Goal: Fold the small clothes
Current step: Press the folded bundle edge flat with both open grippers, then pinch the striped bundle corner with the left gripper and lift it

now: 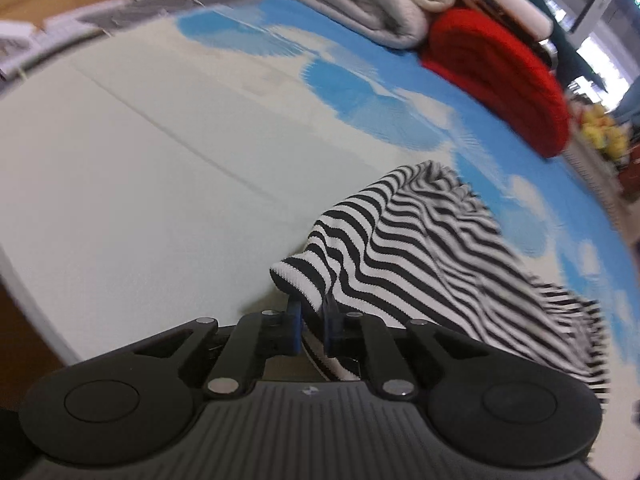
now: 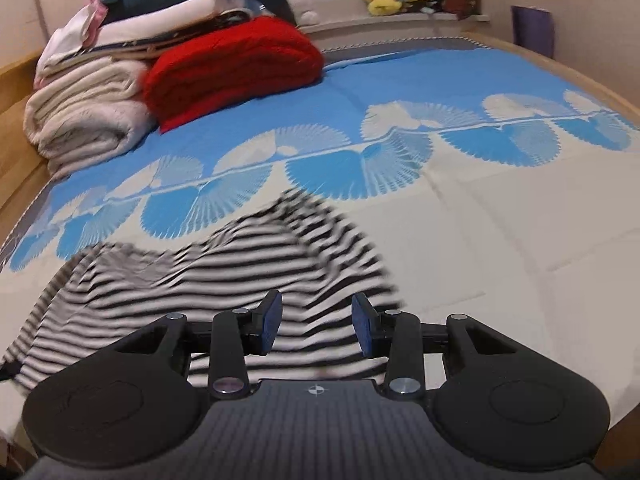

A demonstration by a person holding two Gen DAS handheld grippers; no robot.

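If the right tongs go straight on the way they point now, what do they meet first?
Most likely the striped garment. The right tongs stand open and point down over it, with its cloth filling the gap between the pads. Depth is unclear, so I cannot say how near the cloth is.

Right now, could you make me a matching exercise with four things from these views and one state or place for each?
Things:
1. left gripper
2. right gripper
3. red blanket
4. striped shirt

States or places:
A. folded beside the pale blankets
B. fingers apart, holding nothing
C. crumpled on the bedsheet
D. fingers shut on a white cuff

Pairs: 1-D, 2-B, 3-A, 4-C
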